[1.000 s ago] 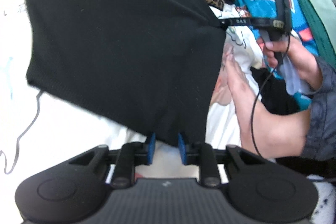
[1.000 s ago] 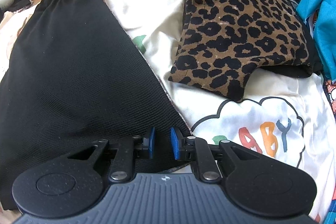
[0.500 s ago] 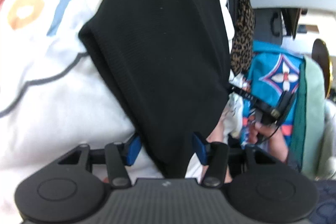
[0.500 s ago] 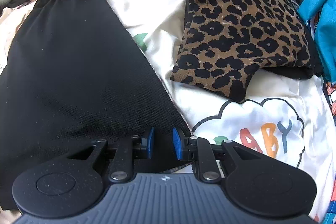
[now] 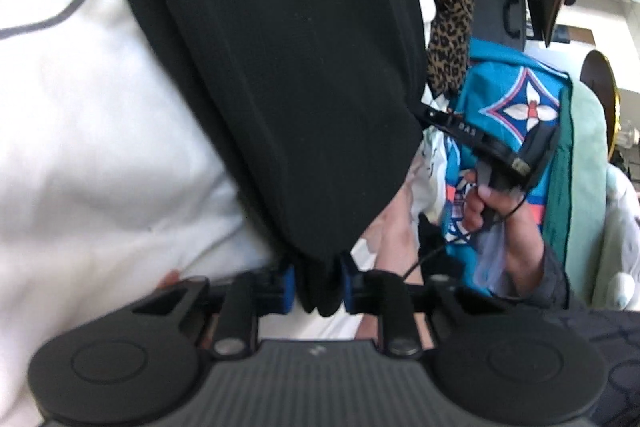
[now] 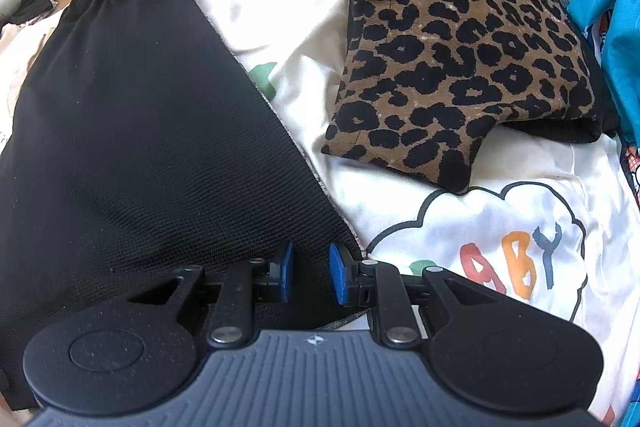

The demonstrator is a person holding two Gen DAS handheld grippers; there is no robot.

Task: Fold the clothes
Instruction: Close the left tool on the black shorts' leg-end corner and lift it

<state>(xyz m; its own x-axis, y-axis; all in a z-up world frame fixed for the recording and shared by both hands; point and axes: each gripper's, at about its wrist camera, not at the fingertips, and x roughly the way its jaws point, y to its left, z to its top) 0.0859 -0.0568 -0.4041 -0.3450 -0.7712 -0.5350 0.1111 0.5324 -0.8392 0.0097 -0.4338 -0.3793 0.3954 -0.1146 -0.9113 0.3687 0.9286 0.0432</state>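
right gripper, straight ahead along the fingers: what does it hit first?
Most likely the black garment. The right gripper already has its corner between the pads and the cloth stretches ahead of the left finger. The cream sheet lies just beside that line, the leopard-print garment further right; depth is unclear.

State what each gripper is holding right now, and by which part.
The left gripper is closing on a bunched corner of the black garment. The right gripper pinches the same black garment at its corner by the hem.
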